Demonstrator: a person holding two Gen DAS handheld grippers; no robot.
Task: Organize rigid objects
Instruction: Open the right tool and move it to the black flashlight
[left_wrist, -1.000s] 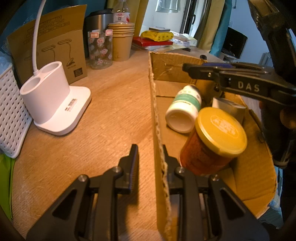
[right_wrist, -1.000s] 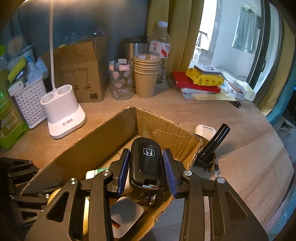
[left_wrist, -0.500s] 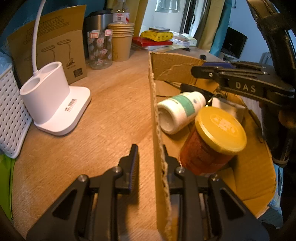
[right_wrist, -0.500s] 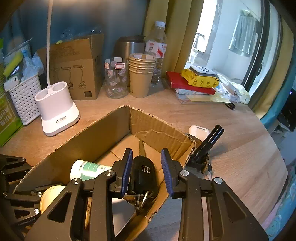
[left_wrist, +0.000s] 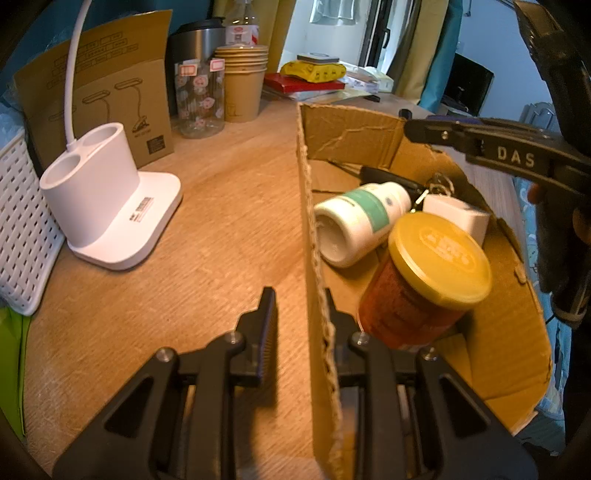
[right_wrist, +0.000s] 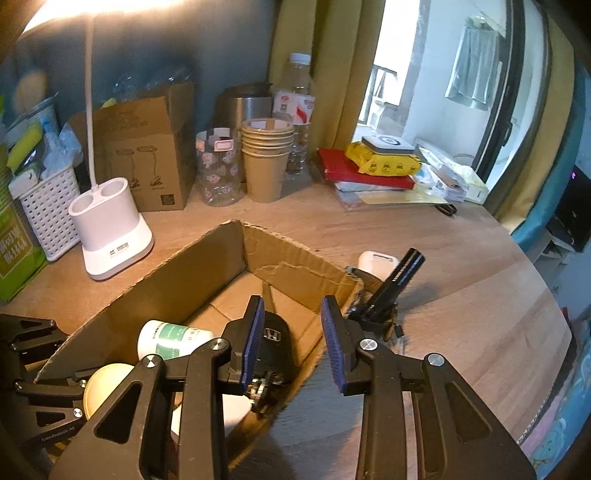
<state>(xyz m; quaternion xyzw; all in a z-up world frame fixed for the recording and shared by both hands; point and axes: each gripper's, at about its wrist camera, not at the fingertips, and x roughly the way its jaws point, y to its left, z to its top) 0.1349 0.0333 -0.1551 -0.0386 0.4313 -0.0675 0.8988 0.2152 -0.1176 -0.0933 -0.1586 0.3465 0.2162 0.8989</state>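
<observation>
Gripping the near wall of the open brown cardboard box (left_wrist: 373, 125), the left gripper (left_wrist: 299, 314) has one finger outside and one inside, closed onto the corrugated edge. The box sits on the wooden counter (left_wrist: 221, 221). Inside it lie a white pill bottle with a green label (left_wrist: 364, 221) on its side, an orange jar with a yellow lid (left_wrist: 424, 280) leaning near the left gripper, a white rectangular block (left_wrist: 456, 216), and a black car key fob with its keyring (right_wrist: 273, 343). The right gripper (right_wrist: 291, 339) hovers above the box's other side, its blue-padded jaws slightly apart and empty, the key fob lying below them on the box floor. Just outside the box, a black cylindrical tube (right_wrist: 400, 277) and a white case (right_wrist: 376, 258) rest on the counter.
</observation>
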